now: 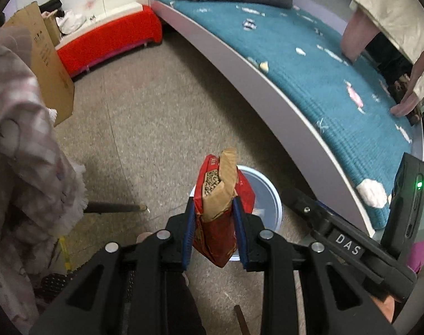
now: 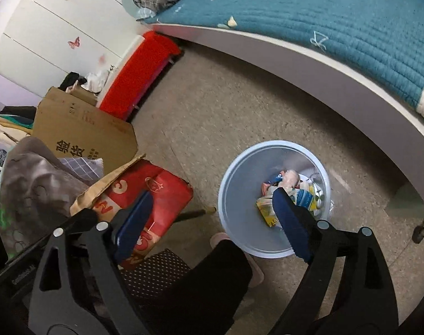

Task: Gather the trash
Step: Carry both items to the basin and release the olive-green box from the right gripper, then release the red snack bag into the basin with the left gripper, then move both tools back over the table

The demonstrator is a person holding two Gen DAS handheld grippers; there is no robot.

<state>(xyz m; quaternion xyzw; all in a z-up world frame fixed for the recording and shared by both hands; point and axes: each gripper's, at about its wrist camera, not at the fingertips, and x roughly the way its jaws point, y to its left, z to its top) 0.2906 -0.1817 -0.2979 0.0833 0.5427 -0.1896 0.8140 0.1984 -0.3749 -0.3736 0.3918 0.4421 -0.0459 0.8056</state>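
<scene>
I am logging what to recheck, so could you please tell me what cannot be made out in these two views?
- Left wrist view: the bin's contents, hidden behind the red bag held in the left tool.
- Right wrist view: the trash in the bin is partly covered by the right tool's finger.
- Both views: the small scraps on the bed are too small to identify.

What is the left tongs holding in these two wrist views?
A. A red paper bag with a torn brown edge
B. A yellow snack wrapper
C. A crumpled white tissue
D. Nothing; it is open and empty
A: in the left wrist view the left tongs grips the red paper bag between its blue pads, in front of the pale blue bin; the right tongs is open and empty.
</scene>
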